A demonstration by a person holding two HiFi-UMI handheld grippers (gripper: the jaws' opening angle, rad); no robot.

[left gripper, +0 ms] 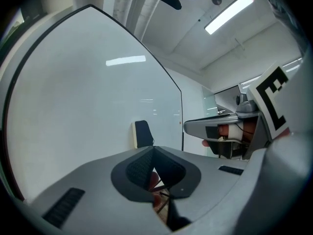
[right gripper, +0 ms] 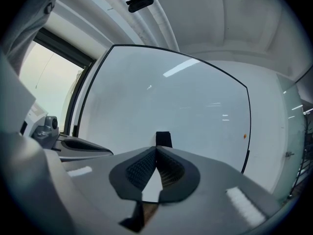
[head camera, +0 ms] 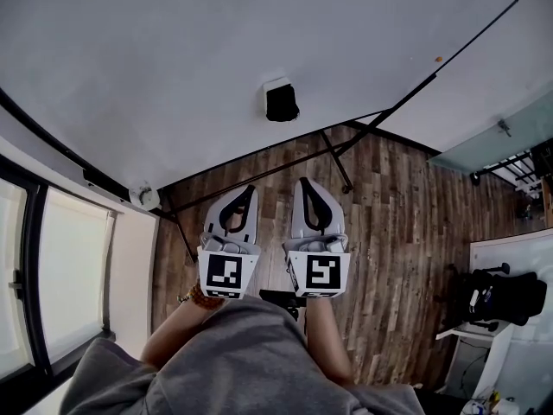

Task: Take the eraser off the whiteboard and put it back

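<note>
1. Head view: whiteboard [head camera: 216,59] fills the upper part of the picture, and the eraser [head camera: 281,100], dark with a pale edge, sits on its face, apart from both claws. Below it, over the wooden floor [head camera: 406,206], the left gripper [head camera: 245,192] and the right gripper [head camera: 307,185] are side by side, close but not touching, both pointing toward the board. A small orange dot [head camera: 438,60] marks the board far to the right.

2. Left gripper view: the two jaws meet at their tips with nothing between them. The eraser [left gripper: 143,133] shows on the board just above and left of those tips, not touched. The right gripper reaches in from the right edge.

3. Right gripper view: the jaws are pressed together and empty. The eraser [right gripper: 164,139] stands straight ahead on the whiteboard [right gripper: 195,102], just over the closed tips, with clear board between. The left gripper lies at the left edge.
</note>
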